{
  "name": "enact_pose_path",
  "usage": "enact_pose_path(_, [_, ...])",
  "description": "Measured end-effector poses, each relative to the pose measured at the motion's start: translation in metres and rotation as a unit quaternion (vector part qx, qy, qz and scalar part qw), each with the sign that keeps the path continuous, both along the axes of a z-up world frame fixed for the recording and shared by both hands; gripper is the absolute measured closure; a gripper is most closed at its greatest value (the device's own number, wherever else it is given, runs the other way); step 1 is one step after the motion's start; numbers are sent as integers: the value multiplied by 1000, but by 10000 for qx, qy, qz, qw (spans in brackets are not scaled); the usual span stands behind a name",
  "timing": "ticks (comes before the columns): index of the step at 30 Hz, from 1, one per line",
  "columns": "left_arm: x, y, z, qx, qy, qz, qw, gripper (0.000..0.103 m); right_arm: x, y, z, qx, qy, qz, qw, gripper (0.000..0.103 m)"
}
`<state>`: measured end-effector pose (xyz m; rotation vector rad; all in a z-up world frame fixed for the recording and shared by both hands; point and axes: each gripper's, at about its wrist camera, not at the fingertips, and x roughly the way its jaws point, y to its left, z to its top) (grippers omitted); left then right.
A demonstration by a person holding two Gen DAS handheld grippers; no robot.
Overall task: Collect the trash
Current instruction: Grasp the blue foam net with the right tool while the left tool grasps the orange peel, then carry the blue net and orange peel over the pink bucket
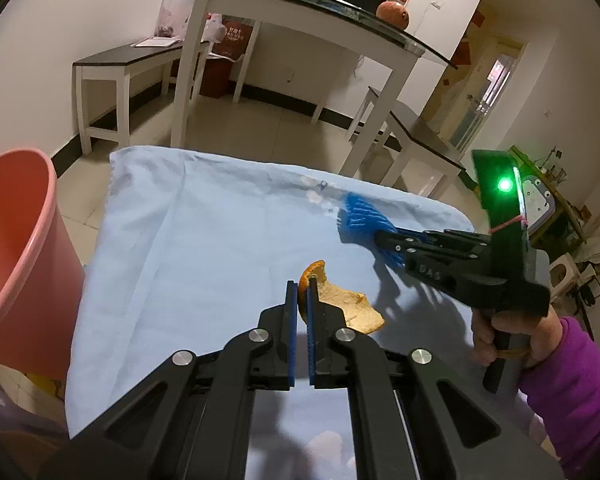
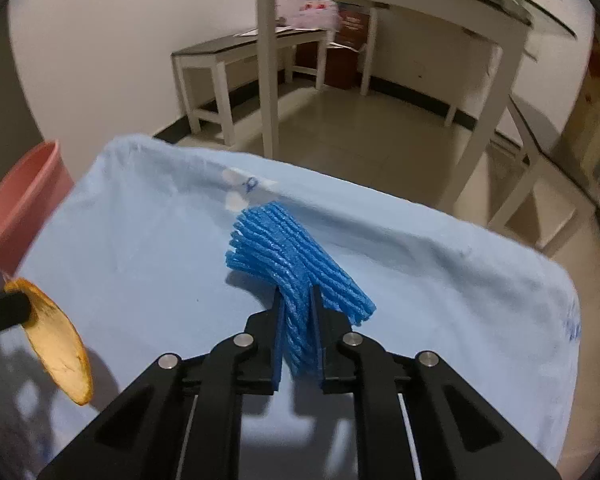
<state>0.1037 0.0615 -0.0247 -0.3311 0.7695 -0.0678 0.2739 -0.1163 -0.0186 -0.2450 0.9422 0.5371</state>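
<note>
My left gripper (image 1: 302, 286) is shut on an orange peel (image 1: 348, 304) and holds it above the light blue cloth (image 1: 204, 232). The peel also shows at the left of the right wrist view (image 2: 58, 344). My right gripper (image 2: 296, 294) is shut on a blue foam fruit net (image 2: 288, 248) and holds it above the cloth (image 2: 440, 264). The net (image 1: 362, 220) and the right gripper (image 1: 384, 238) also show at the right of the left wrist view. A pink bucket (image 1: 16, 264) stands at the left, beside the cloth's edge; it also shows in the right wrist view (image 2: 18, 204).
A white table with a glass top (image 1: 300, 8) stands behind the cloth, with white benches (image 1: 120, 64) on either side. Small white scraps (image 1: 314, 192) lie near the cloth's far edge. A hand in a purple sleeve (image 1: 572, 368) holds the right gripper.
</note>
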Motion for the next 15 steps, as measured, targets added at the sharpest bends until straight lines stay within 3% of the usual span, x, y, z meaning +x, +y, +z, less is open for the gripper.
enact_pose_path(5, [-5, 1, 6, 20, -35, 101, 9999, 100, -26, -13, 24, 644, 265, -102, 9975, 93])
enact_pose_path(15, [-34, -2, 26, 455, -253, 280, 9982, 100, -103, -24, 54, 1589, 567, -304, 9852, 93])
